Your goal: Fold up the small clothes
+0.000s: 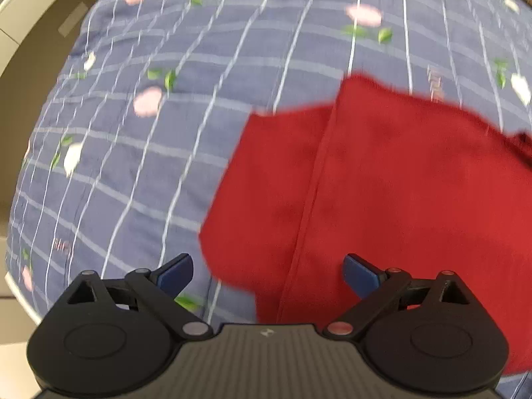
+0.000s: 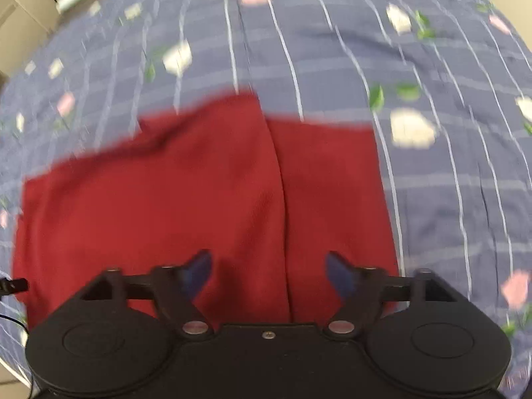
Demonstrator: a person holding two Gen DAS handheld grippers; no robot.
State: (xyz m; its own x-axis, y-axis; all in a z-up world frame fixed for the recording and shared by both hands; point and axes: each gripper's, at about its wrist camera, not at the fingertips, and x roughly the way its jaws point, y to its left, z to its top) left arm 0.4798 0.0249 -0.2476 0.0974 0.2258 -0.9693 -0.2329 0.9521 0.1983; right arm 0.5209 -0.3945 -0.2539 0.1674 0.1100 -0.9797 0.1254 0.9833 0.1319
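Red garment (image 1: 382, 183) lying flat on a blue plaid bedspread (image 1: 149, 139) with little pink and white flowers and green leaves — that's the whole scene. It's a plain red piece with a stitched seam running down it, and one layer looks like it overlaps another along that seam. Both views are a bit motion-blurred, so I can't tell what kind of clothing it actually is.

Left gripper (image 1: 268, 274) hangs over the garment's left edge: its right blue fingertip is above red cloth, the left one above the bedspread. Jaws spread wide, nothing between them.

Right gripper (image 2: 268, 274) sits over the garment (image 2: 199, 193) nearer its right side, seam passing between the fingers — also spread wide and empty. The bedspread (image 2: 449, 183) shows past the cloth's right and far edges. A black cable (image 2: 13, 287) pokes in at the left edge of that view.
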